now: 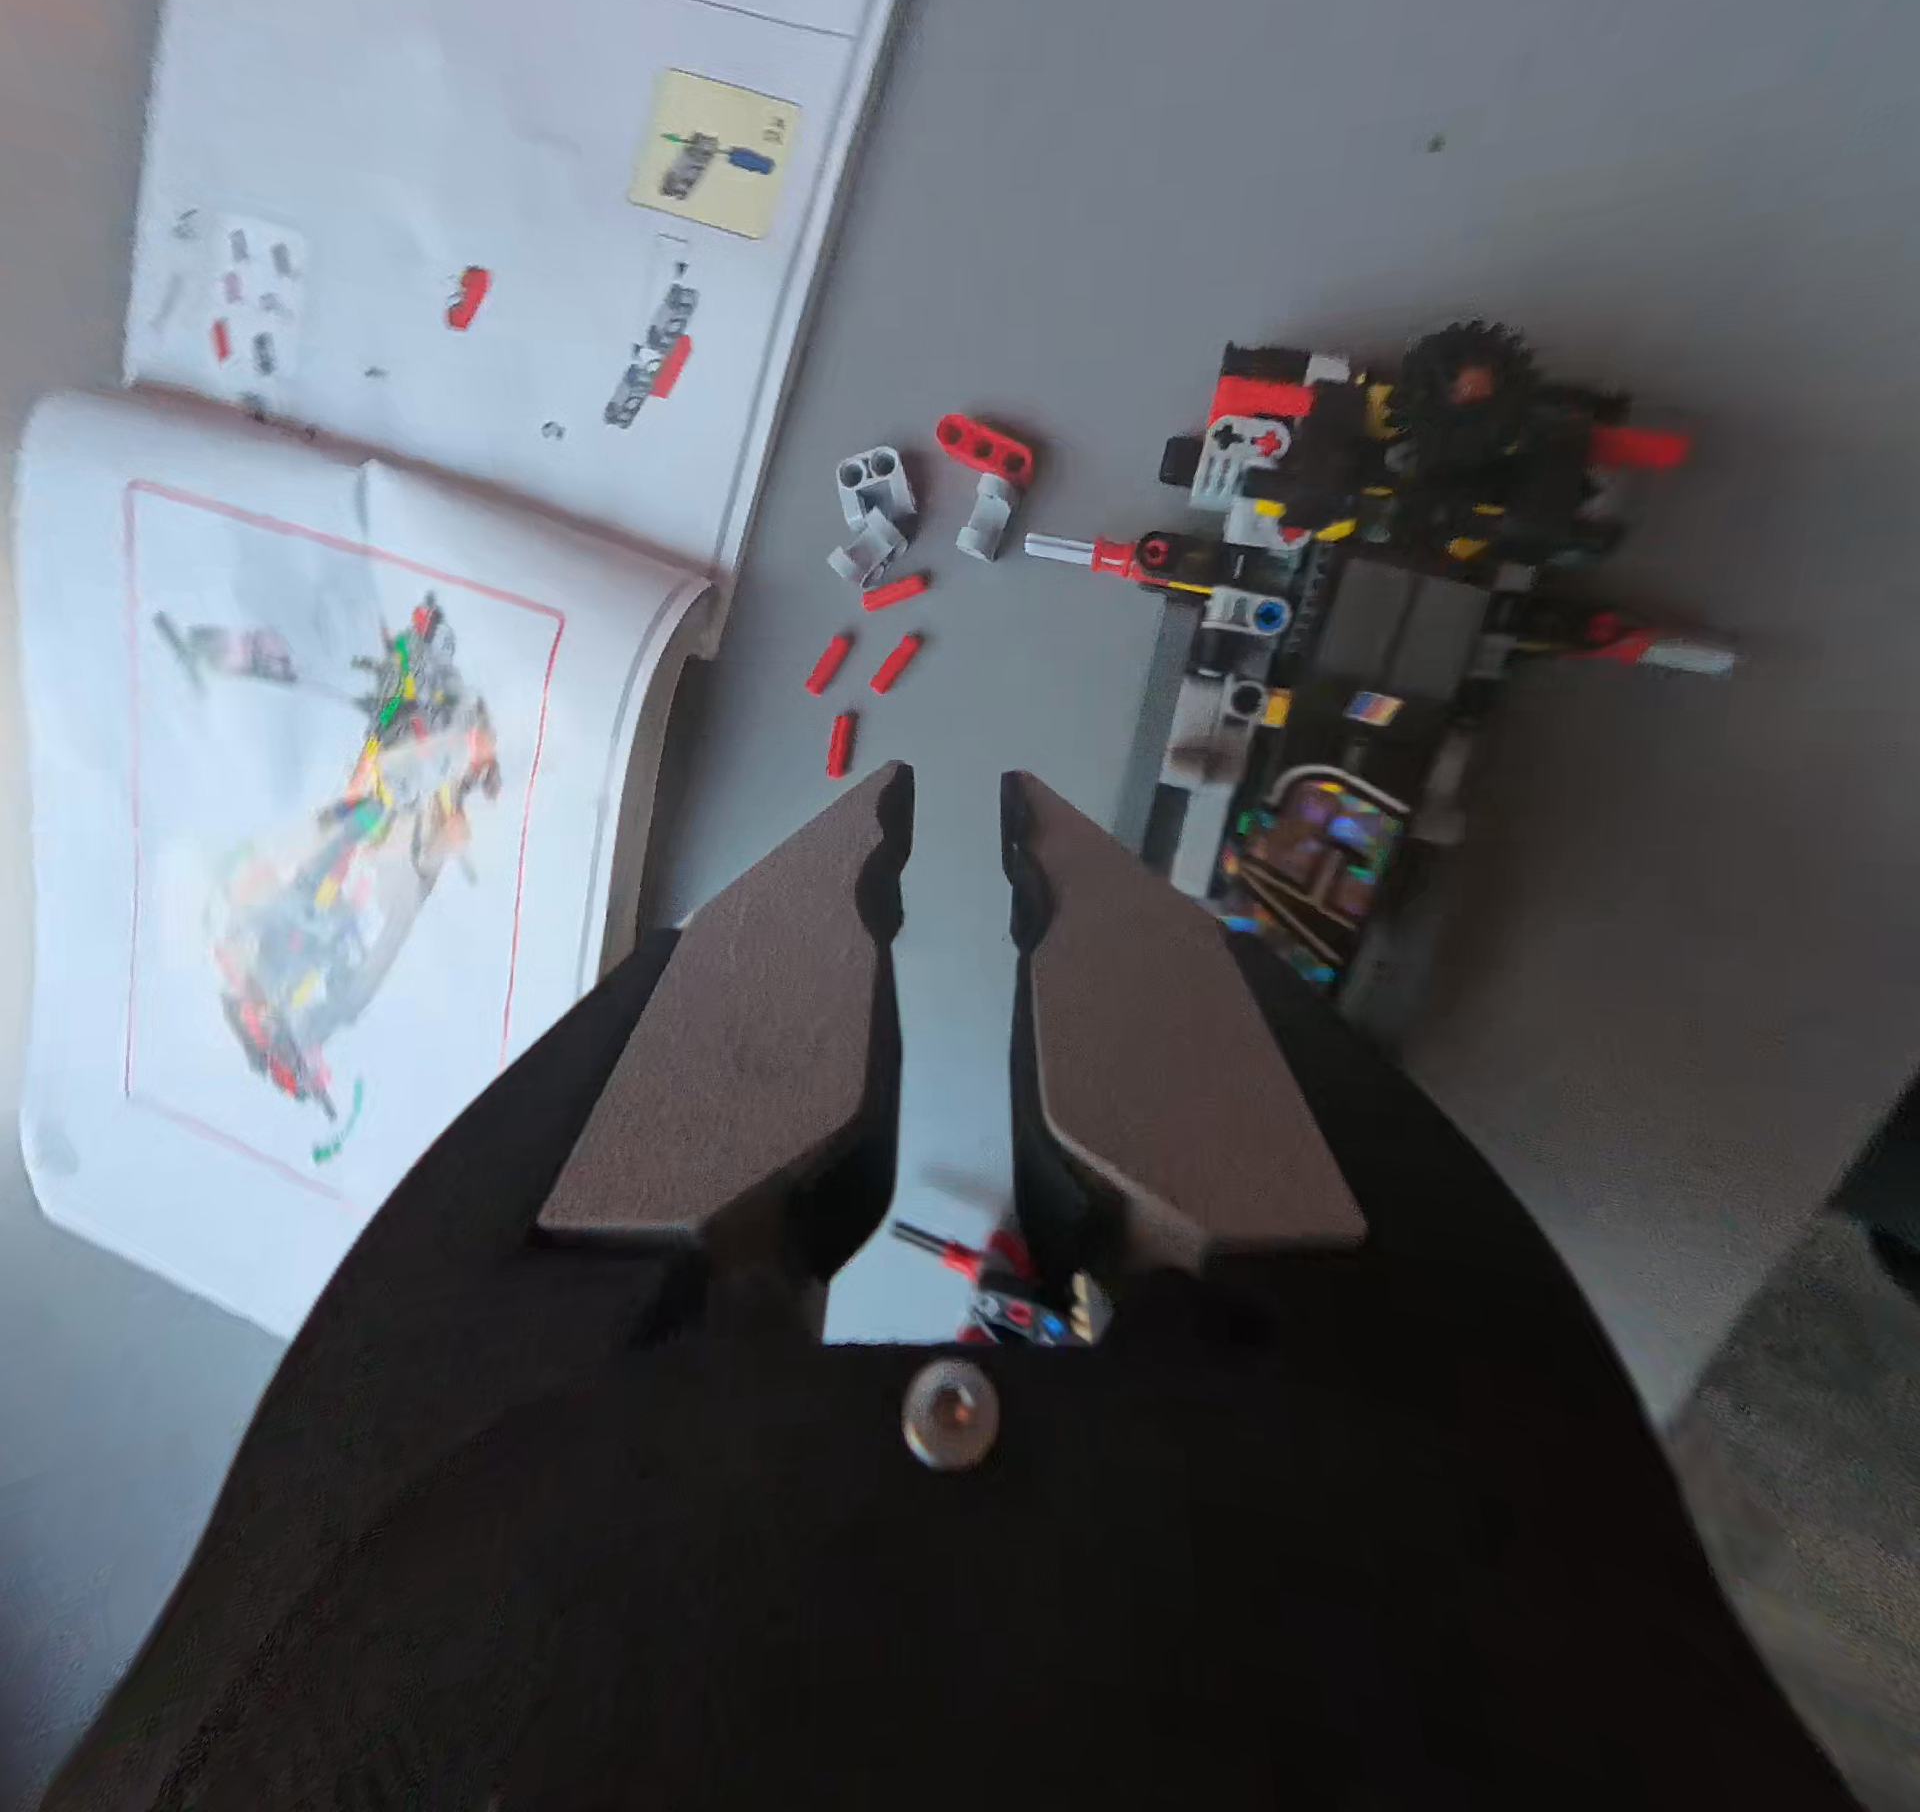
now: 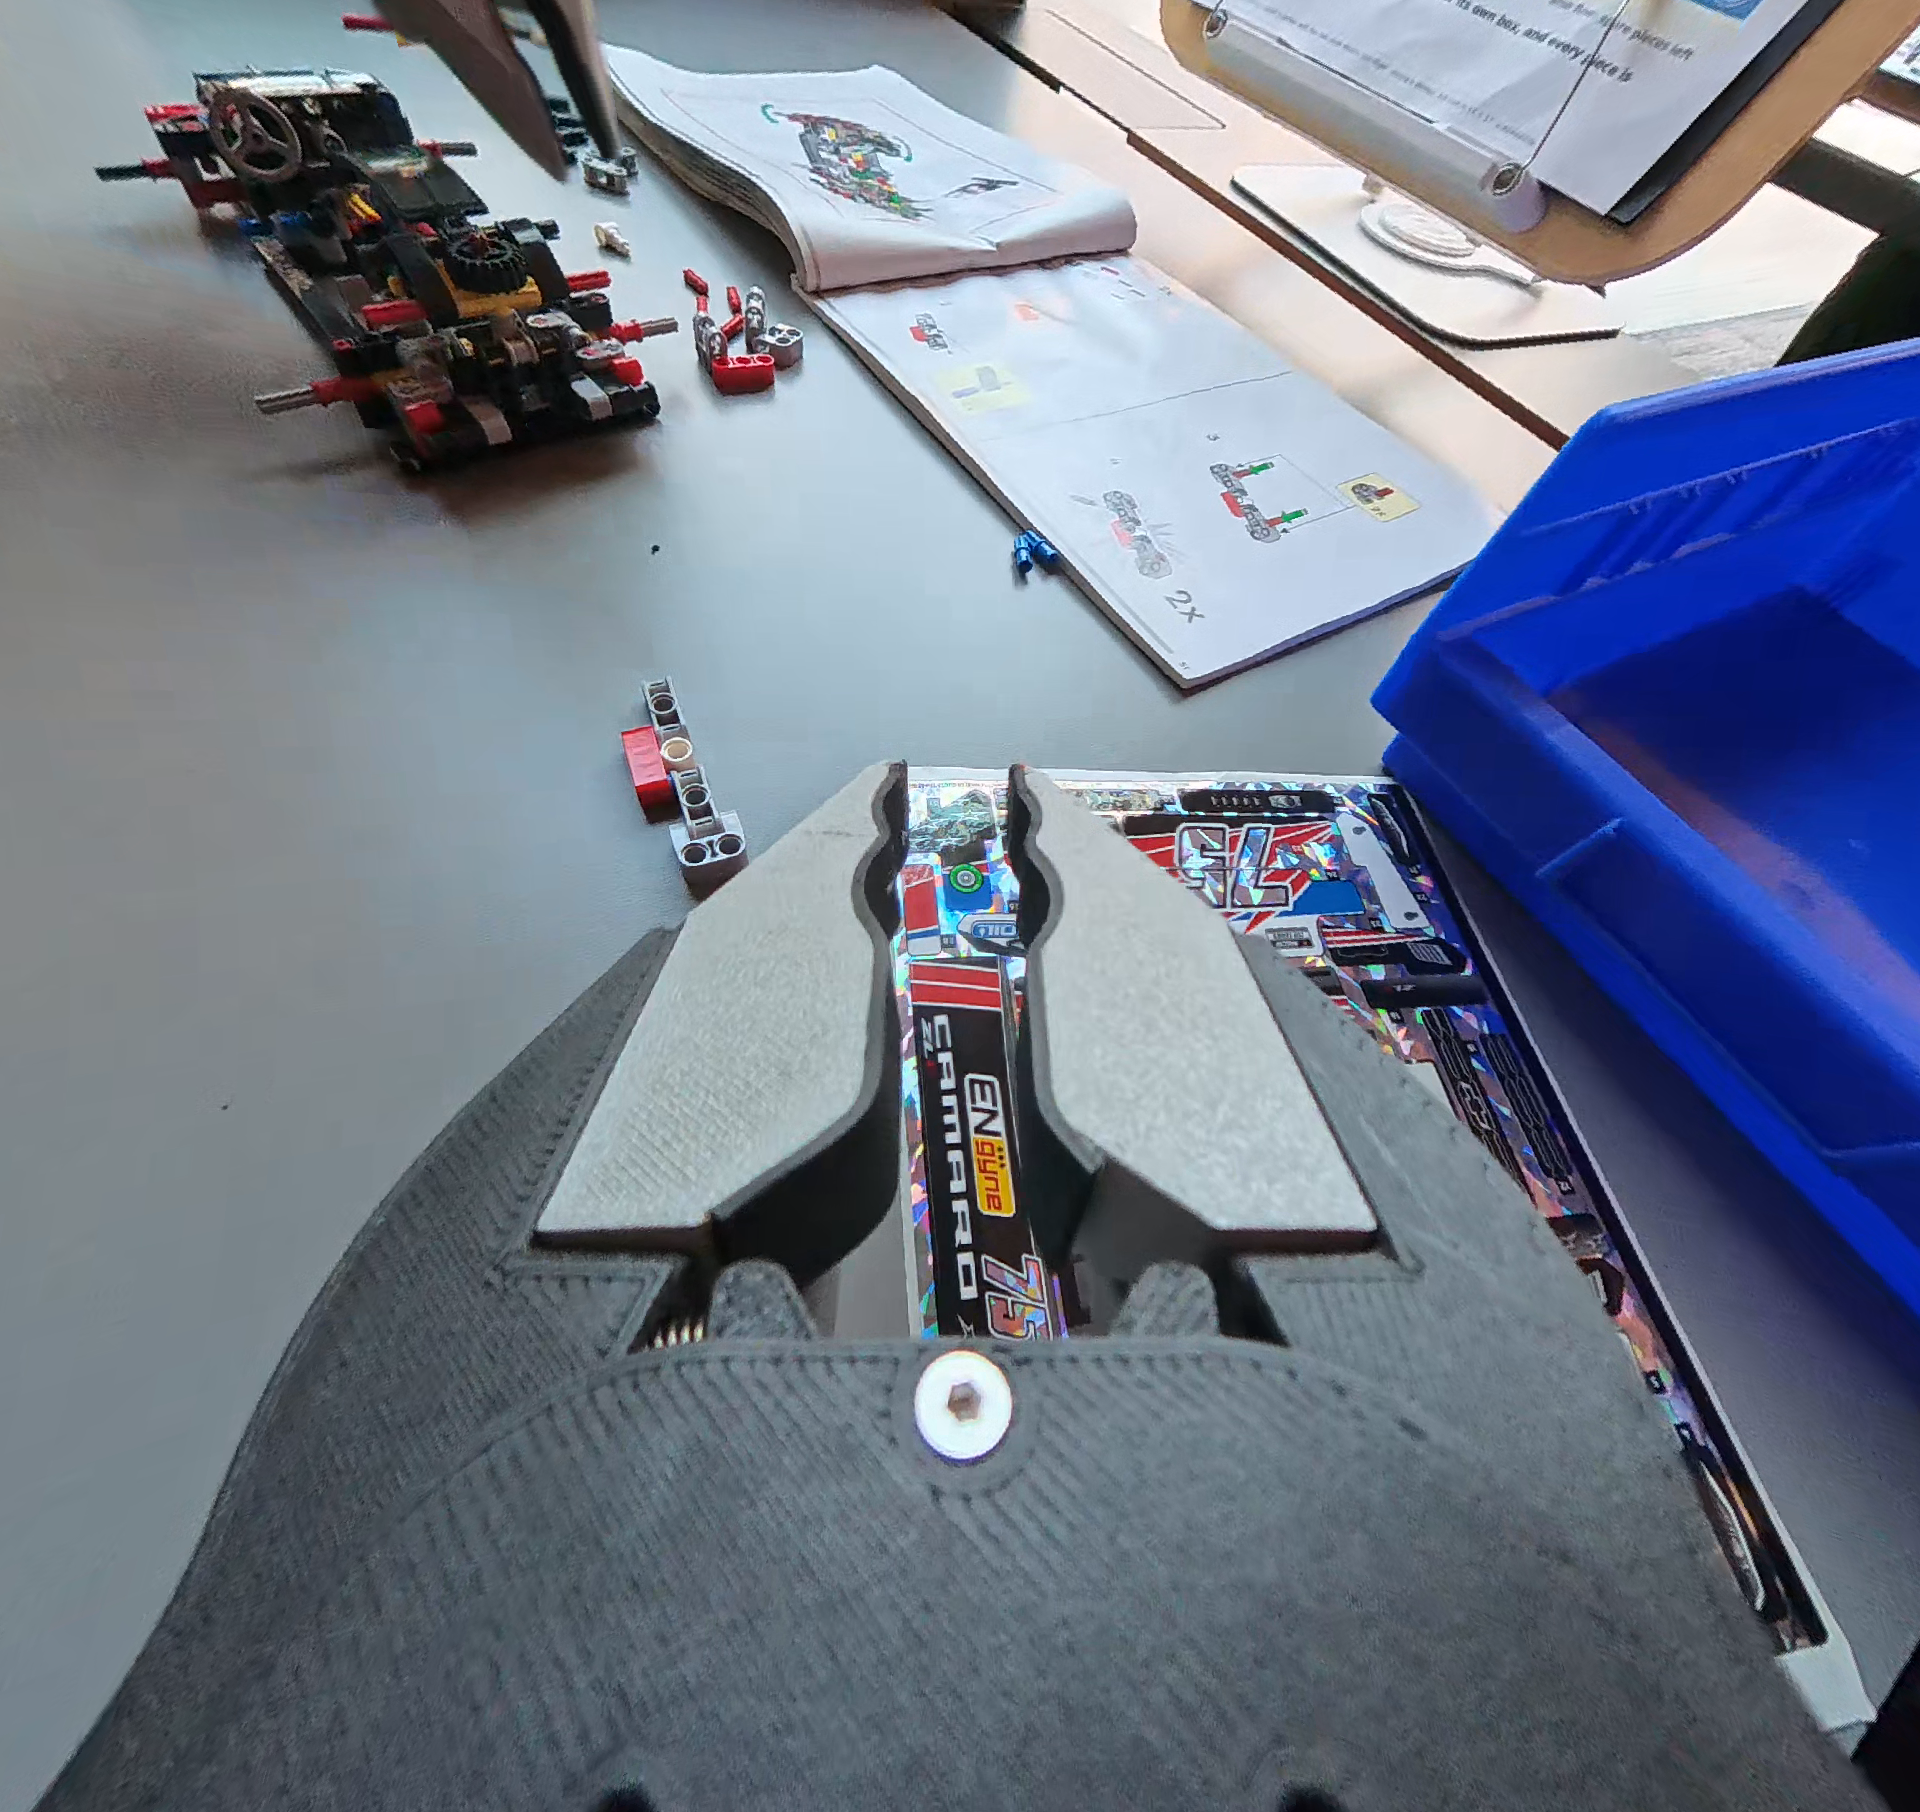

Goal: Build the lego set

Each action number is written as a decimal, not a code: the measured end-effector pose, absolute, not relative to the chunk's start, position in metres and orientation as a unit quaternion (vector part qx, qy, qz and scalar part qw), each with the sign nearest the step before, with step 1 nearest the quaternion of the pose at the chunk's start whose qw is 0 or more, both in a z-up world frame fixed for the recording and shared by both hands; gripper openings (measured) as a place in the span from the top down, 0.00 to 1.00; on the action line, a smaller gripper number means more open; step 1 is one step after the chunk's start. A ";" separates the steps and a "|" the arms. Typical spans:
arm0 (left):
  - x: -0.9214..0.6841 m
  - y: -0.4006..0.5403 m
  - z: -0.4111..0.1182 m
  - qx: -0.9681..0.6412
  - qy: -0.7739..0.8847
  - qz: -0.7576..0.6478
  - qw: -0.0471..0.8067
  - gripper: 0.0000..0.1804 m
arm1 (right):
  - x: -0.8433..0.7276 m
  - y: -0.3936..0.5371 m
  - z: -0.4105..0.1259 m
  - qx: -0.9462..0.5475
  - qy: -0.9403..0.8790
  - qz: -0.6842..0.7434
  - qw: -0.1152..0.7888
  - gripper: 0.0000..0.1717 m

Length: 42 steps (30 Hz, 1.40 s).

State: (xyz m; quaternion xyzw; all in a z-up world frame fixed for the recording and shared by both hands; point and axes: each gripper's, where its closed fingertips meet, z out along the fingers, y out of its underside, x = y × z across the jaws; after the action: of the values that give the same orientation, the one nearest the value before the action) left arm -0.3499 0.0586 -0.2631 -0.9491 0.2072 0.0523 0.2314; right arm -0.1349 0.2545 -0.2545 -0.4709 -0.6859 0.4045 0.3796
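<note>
Your left gripper point(image 1: 957, 775) hangs with jaws slightly apart, nothing between them, just short of the red pins point(image 1: 842, 744) beside the car chassis point(image 1: 1382, 619). Your right gripper point(image 2: 957, 775) is likewise parted and empty, over the shiny sticker sheet point(image 2: 1299, 858), near a grey-red brick piece point(image 2: 681, 786), well apart from the chassis.
</note>
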 end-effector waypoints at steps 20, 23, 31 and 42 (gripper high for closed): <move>-0.359 0.089 -0.308 -0.898 0.404 -0.029 0.172 1.00 | -0.134 0.259 -0.246 -0.480 -0.660 0.444 0.370 0.94; -0.363 0.091 -0.308 -0.900 0.398 -0.002 0.178 1.00 | -0.134 0.260 -0.245 -0.480 -0.658 0.445 0.373 0.94; -0.344 0.116 -0.236 -0.893 0.307 0.058 0.324 1.00 | -0.132 0.258 -0.239 -0.471 -0.651 0.454 0.386 0.95; -0.148 0.164 -0.167 -0.758 0.318 0.183 0.538 1.00 | -0.129 0.183 -0.188 -0.415 -0.638 0.556 0.334 0.94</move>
State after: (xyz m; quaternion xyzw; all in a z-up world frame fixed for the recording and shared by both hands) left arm -0.1481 0.1643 -0.1669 -0.7585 0.3185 0.1833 0.5382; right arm -0.1286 0.1830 -0.1883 -0.4145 -0.6385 0.5558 0.3341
